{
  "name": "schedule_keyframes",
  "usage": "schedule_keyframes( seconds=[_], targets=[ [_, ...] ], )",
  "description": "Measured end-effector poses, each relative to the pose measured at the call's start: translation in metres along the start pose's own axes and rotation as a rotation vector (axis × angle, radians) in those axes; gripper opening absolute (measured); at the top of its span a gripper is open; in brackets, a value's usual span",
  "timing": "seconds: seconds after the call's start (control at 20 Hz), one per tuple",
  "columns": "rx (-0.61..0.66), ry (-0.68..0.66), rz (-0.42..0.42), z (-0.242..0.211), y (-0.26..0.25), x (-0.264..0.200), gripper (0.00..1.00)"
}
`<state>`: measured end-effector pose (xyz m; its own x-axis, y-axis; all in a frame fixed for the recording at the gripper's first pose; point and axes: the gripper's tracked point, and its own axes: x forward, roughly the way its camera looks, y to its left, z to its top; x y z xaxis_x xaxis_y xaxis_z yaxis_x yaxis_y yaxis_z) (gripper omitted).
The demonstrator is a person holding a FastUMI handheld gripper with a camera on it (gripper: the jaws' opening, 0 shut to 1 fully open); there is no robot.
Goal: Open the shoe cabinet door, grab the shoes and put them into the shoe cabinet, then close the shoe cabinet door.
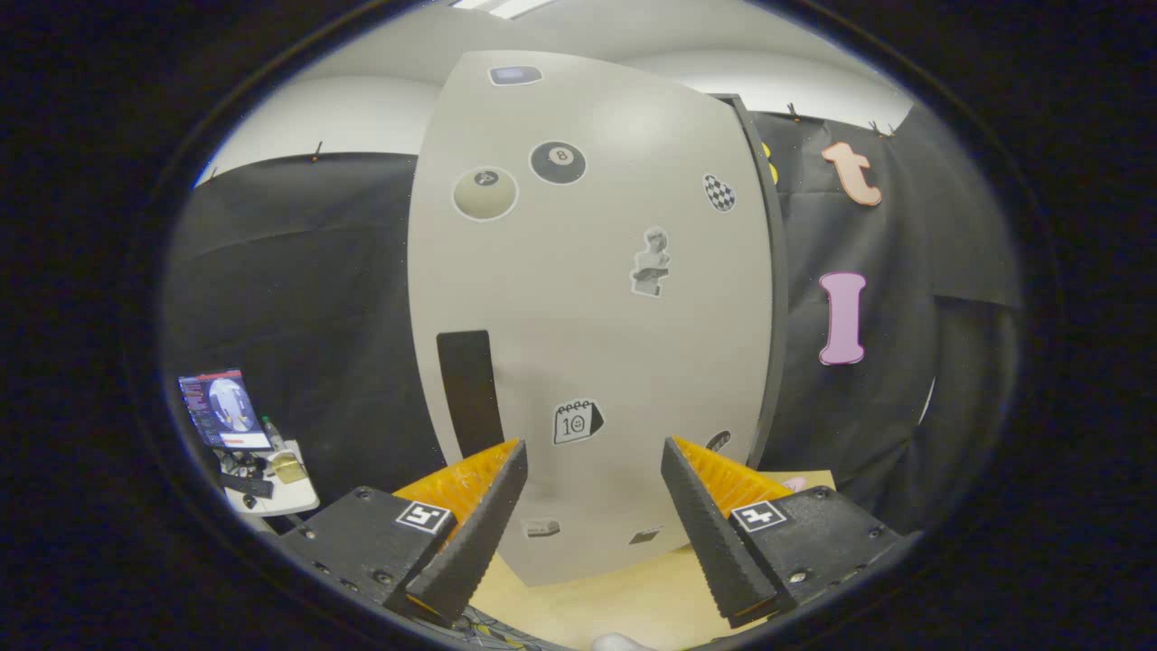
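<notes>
The shoe cabinet door (587, 307) is a pale grey panel covered with several stickers, standing upright just ahead of my fingers. A dark vertical handle slot (468, 389) sits near its left edge, just beyond my left finger. The cabinet's dark side edge (768, 298) runs down the door's right side. My gripper (592, 470) is open, with nothing between its fingers, pointing at the lower part of the door. A small white rounded tip (619, 642) shows on the floor below the fingers; I cannot tell what it is.
The cabinet stands on a light wooden floor (615, 597). To the left, a small white table (276, 493) carries a screen (221, 411) and several small items. Black cloth walls close in the booth behind and to both sides.
</notes>
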<state>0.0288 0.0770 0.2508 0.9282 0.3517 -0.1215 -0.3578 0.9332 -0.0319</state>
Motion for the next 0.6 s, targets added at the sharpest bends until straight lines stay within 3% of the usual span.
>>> schedule_keyframes(
  seconds=[0.6],
  targets=[
    [0.034, -0.032, -0.154, 0.039, -0.007, -0.041, 0.98]
  ],
)
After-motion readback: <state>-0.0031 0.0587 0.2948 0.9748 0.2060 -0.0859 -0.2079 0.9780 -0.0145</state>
